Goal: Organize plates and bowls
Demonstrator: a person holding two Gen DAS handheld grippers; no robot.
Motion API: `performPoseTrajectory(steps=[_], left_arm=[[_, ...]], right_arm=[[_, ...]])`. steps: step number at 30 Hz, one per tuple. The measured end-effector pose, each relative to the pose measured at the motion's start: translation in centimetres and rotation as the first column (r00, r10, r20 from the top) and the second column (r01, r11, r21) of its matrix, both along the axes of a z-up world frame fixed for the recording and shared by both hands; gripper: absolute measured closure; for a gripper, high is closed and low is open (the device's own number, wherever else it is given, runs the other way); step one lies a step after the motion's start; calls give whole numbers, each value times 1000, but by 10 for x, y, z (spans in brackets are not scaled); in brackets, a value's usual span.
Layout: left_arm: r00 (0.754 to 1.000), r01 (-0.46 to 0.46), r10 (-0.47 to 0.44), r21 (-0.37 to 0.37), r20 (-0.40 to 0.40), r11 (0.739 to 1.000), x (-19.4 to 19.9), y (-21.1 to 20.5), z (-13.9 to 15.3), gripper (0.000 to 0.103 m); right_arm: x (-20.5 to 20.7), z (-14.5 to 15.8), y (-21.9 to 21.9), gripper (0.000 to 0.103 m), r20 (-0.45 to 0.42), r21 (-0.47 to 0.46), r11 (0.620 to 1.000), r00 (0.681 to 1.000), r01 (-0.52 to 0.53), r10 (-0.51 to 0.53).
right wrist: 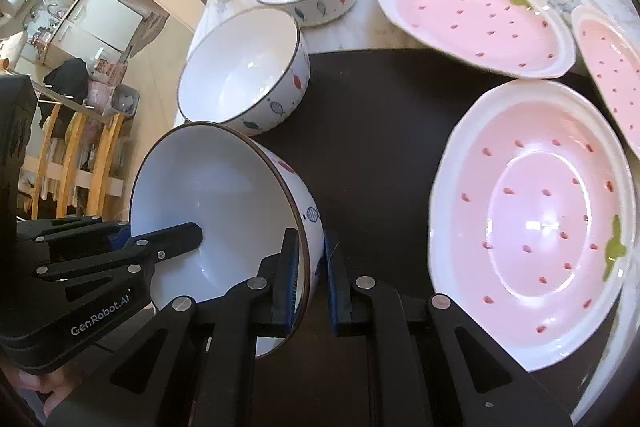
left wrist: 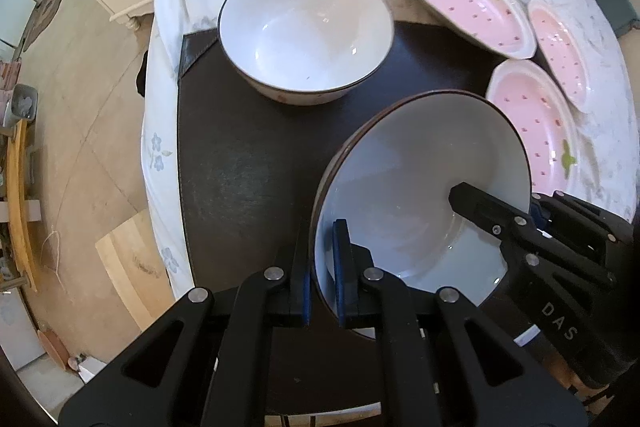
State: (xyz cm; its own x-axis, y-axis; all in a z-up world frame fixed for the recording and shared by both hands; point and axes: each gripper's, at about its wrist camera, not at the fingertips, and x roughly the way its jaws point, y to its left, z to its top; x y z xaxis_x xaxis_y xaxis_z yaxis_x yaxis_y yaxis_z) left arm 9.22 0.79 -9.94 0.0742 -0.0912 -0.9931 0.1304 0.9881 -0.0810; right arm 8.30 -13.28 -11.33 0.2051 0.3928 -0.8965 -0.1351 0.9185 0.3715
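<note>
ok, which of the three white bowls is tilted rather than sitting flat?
The nearest bowl, gripped on opposite rims by the left gripper and right gripper. The other two sit upright.

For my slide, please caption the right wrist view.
Both grippers pinch opposite rim sides of one tilted white bowl beside pink strawberry plates.

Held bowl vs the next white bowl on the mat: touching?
Apart. In the left wrist view, dark mat shows between the held bowl and the next bowl. Both hand-held grippers, left and right, pinch the held bowl's rim.
</note>
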Motion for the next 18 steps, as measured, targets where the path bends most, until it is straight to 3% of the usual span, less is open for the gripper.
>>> performPoseTrajectory(steps=[9, 18], left_arm=[[995, -17, 16, 11, 102, 1000, 1, 2, 37, 97], [987, -19, 15, 26, 158, 999, 33, -1, 59, 97]], right_arm=[[-4, 33, -10, 90, 52, 35, 999, 998, 19, -21], [30, 55, -9, 92, 64, 62, 997, 997, 34, -38]])
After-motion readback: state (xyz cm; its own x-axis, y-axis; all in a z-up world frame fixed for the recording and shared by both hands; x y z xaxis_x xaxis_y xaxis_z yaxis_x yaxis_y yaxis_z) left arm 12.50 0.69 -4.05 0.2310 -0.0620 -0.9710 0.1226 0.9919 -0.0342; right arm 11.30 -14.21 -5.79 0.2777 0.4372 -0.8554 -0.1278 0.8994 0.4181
